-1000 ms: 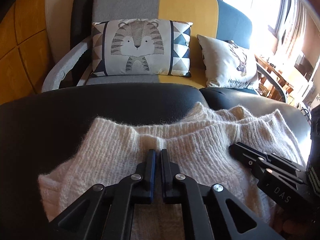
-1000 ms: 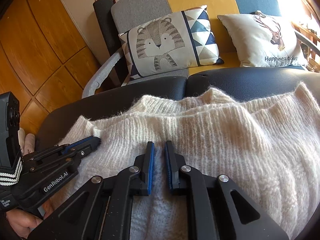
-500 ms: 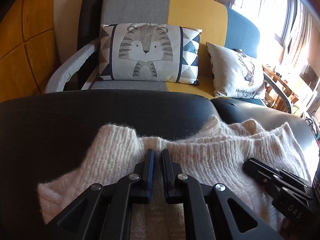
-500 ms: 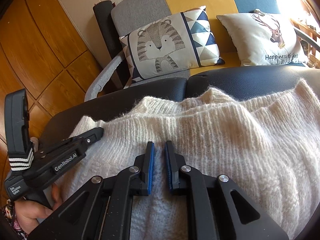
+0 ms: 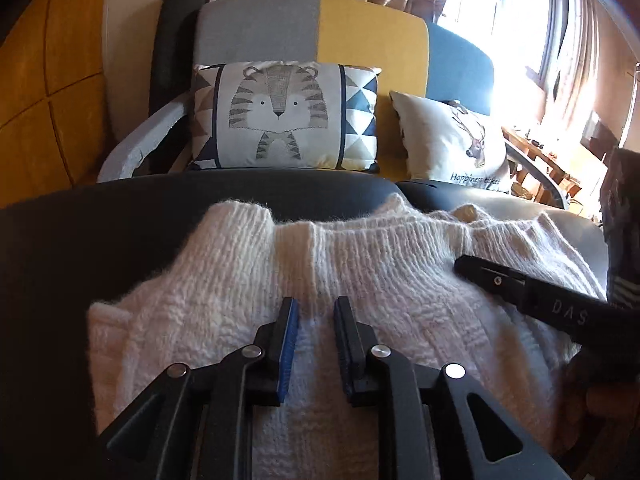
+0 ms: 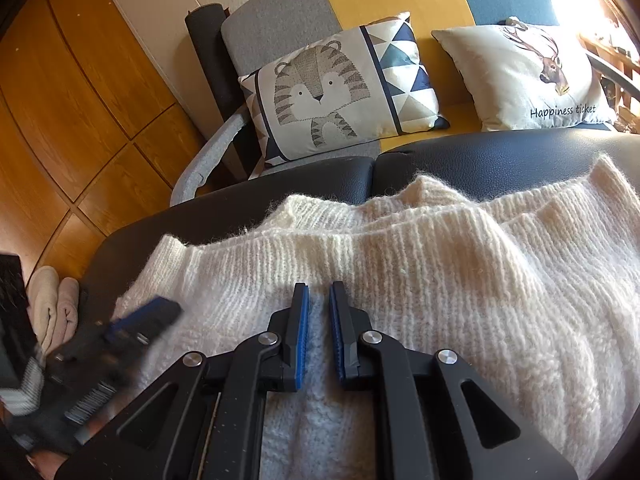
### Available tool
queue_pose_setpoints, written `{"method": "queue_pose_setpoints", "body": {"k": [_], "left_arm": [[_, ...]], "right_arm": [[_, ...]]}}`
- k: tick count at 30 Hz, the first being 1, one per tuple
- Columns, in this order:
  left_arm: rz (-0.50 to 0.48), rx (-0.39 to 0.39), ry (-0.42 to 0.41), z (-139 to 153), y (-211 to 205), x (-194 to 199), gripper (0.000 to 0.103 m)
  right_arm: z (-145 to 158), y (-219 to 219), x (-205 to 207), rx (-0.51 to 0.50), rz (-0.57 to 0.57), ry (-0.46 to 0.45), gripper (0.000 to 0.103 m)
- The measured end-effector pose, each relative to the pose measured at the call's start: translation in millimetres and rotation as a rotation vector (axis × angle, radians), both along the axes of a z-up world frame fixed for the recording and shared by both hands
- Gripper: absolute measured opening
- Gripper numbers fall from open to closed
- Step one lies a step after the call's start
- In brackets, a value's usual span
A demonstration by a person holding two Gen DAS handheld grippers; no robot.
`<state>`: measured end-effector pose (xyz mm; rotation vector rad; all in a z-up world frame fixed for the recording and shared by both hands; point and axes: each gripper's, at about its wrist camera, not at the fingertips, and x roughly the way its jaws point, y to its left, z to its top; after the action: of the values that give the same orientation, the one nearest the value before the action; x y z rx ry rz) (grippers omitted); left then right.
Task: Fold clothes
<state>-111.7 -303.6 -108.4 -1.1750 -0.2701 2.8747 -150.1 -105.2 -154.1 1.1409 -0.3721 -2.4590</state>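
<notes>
Sweater [image 5: 360,280], cream, chunky knit, lay bunched and part-folded on a black padded surface [image 5: 100,248]. Ribbed edge ran along the far side of the heap, close to the surface's far edge; one knit lump reached toward the left edge, and the rest spread toward the right edge. A seam split the black surface into two cushions, and the sweater lay across both.

Left gripper [image 5: 314,320] sat over the near-left part of the sweater, pointing down at the knit. Jaws were opening, blue pads apart, with knit showing in the gap below them; the pads did not press on the fabric. In the right wrist view this gripper showed as a blur at the sweater's left end.

Right gripper [image 6: 318,308] sat over the near-middle of the sweater. Its jaws stood only a narrow way apart, blue pads nearly together. Knit showed in the slit, but whether any was pinched could not be told.

Beyond the far edge stood a sofa [image 5: 360,32] in grey, yellow and blue panels, carrying a tiger cushion [image 5: 280,116] and a deer cushion [image 5: 456,140]. Wooden floor [image 6: 60,100] lay off the left edge. Pale slippers [image 6: 52,300] sat on the floor by the near-left corner.
</notes>
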Motion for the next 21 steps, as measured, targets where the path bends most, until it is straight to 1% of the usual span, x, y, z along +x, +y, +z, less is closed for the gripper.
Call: {"method": "queue_pose_setpoints", "body": {"k": [1,3,4,5,6,7,9,11,12,13,14,16,17,20,21], "left_arm": [[0.005,0.047,0.005,0,-8,2,0.02],[0.005,0.149,0.012,-4,-22,3,0.02],[0.005,0.19,0.014,-5,-28,4,0.02],[0.004,0.221,0.016,-6,-31,5,0.02],[0.002,0.239,0.016,-7,-33,4,0.02],[0.001,0.25,0.016,-7,-34,4,0.02],[0.001,0.26,0.017,-8,-34,3,0.02],[0.001,0.241,0.017,-8,-31,3,0.02],[0.002,0.239,0.018,-8,-30,3,0.02],[0.002,0.241,0.019,-8,-31,3,0.02],[0.002,0.246,0.019,-8,-31,3,0.02],[0.001,0.262,0.02,-8,-33,2,0.02],[0.001,0.269,0.021,-9,-35,2,0.02],[0.0,0.282,0.021,-10,-36,1,0.02],[0.0,0.286,0.022,-10,-37,1,0.02]], "right_arm": [[1,0,-2,0.003,0.004,-0.012,0.012],[8,2,-8,0.013,0.016,-0.065,0.012],[16,8,-8,-0.014,0.015,-0.07,0.012],[24,16,-7,-0.044,0.019,-0.053,0.012],[31,21,-4,-0.027,0.018,-0.031,0.012],[38,26,-1,0.005,0.015,-0.009,0.012],[41,29,-1,0.088,0.041,-0.014,0.012],[31,26,-9,0.177,0.085,-0.064,0.012],[26,24,-14,0.219,0.098,-0.067,0.012],[22,22,-19,0.256,0.109,-0.062,0.009],[21,23,-26,0.277,0.103,-0.049,0.009],[18,30,-41,0.249,0.067,-0.053,0.008],[17,35,-48,0.215,0.045,-0.059,0.008],[20,45,-52,0.154,0.013,-0.058,0.008],[24,50,-48,0.135,0.001,-0.043,0.011]]}}
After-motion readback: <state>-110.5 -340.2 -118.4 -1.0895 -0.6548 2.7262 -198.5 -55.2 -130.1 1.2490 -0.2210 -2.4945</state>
